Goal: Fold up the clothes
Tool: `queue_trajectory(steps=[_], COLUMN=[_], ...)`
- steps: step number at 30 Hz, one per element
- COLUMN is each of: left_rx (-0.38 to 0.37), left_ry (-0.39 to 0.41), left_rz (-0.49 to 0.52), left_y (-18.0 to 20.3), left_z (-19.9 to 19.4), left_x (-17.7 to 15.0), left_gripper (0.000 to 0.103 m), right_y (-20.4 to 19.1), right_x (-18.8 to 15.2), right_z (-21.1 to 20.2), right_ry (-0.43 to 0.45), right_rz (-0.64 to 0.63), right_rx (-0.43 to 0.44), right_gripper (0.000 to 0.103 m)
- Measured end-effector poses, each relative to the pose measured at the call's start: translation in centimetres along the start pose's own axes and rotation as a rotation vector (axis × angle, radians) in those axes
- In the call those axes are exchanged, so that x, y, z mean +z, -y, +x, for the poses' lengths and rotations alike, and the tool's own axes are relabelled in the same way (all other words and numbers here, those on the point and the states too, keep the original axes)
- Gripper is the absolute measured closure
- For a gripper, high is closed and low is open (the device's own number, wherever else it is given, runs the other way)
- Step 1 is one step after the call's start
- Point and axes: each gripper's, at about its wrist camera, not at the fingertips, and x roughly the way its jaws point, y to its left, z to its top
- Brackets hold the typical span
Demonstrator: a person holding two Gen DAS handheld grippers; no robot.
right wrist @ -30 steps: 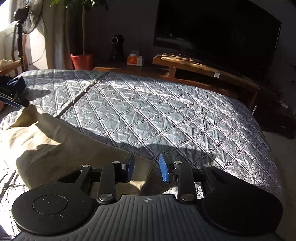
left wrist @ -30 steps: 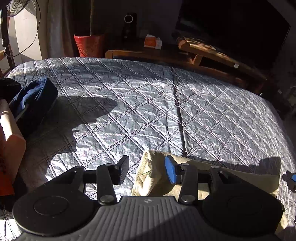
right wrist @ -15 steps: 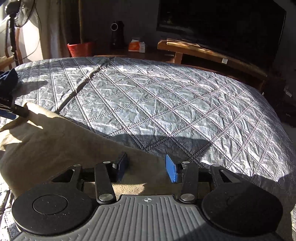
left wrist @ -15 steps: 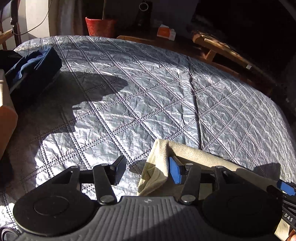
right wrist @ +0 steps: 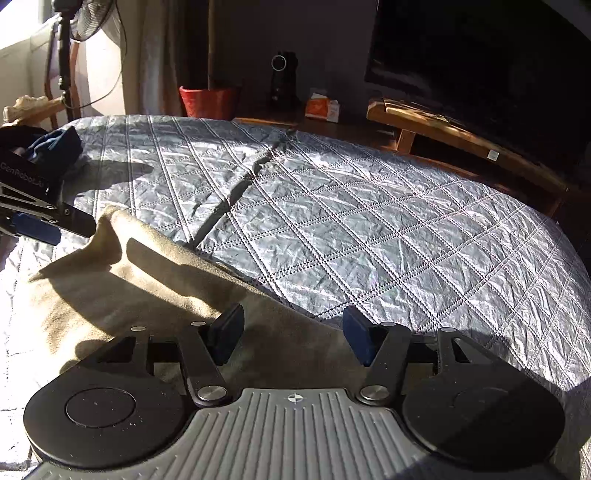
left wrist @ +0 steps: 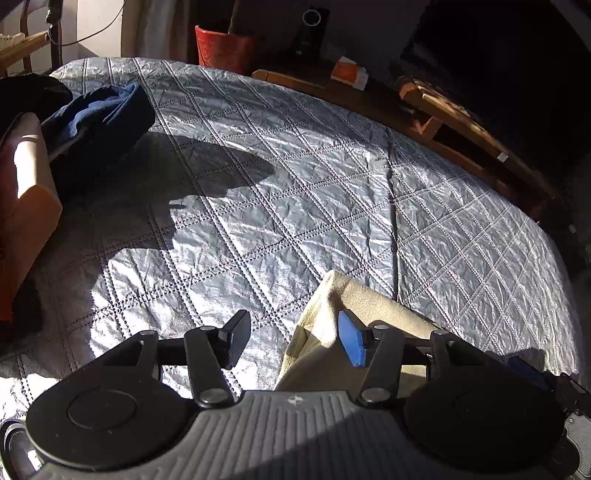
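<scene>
A beige garment [right wrist: 122, 291] lies on the grey quilted bed [right wrist: 369, 229]. In the left wrist view its raised corner [left wrist: 328, 310] stands between the jaws of my left gripper [left wrist: 293, 343]. The corner leans on the blue right pad [left wrist: 351, 343], and the black left pad [left wrist: 236, 341] is clear of it. These jaws are opening. My right gripper [right wrist: 291, 338] hovers over the garment's near edge, which runs below both pads without being pinched. Its jaws are opening too. The left gripper [right wrist: 37, 218] shows at the garment's far-left corner.
A pile of navy clothes [left wrist: 99, 114] and a brown box [left wrist: 29, 192] sit at the bed's left side. Beyond the bed are a red pot [right wrist: 208, 101], a wooden bench [right wrist: 461, 140], a dark television [right wrist: 480, 55] and a fan [right wrist: 85, 22].
Both pairs of jaws have spread wider. The right gripper has slid along the garment's edge, with more cloth now under it. The left view has rolled and shifted slightly.
</scene>
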Motion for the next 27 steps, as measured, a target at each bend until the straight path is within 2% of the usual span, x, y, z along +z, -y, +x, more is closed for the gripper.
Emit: queue_trajectory(steps=[2,5,10,16,18,19,20,21,24,27], left_rx=[-0.007,-0.027,-0.09,-0.11,-0.133,-0.156,-0.18,-0.198,-0.238,-0.26], left_ry=[-0.006,-0.028,-0.09,-0.134,-0.16,-0.174,-0.187,-0.195,-0.231,-0.273], left_rz=[-0.075,-0.186,-0.331,-0.407,-0.446,-0.471,-0.496,-0.509,-0.517,-0.523], left_y=[-1.4,-3.6,-6.7,-8.9,-9.7,-10.0,-10.4,-10.5,-10.1,-9.6], left_z=[-0.3,-0.7,-1.3,-1.5,-1.3,-1.2,-1.2,-1.1,-0.7,0.1], left_x=[0.6,0.8,0.1,-0.7,-0.9,-1.1,-1.2,-1.3,-1.8,-2.5], left_gripper=[0.052,0.05,0.047,0.042,0.042,0.041,0.041,0.04,0.035,0.033], right_y=[-1.2,-5.4,-13.5,-18.0,-18.1,-18.0,-17.9,-17.7,-17.0,-16.5], right_x=[-0.4,-1.8,-4.2,-4.2,-3.8,-3.5,-3.2,-3.0,-2.6,-2.3], right_z=[-2.1,-4.3,-5.1,-2.7,-2.0,-1.7,-1.4,-1.3,-1.5,-2.1], right_ry=[0.053,0.084,0.1,0.091,0.087,0.08,0.07,0.059,0.051,0.05], right_rz=[-0.044,-0.224,-0.512,-0.713,-0.714,-0.706,-0.694,-0.672,-0.621,-0.558], right_rx=[0.013,0.083,0.177,0.139,0.128,0.126,0.128,0.136,0.148,0.161], right_gripper=[0.036,0.036,0.04,0.046,0.047,0.051,0.06,0.072,0.079,0.08])
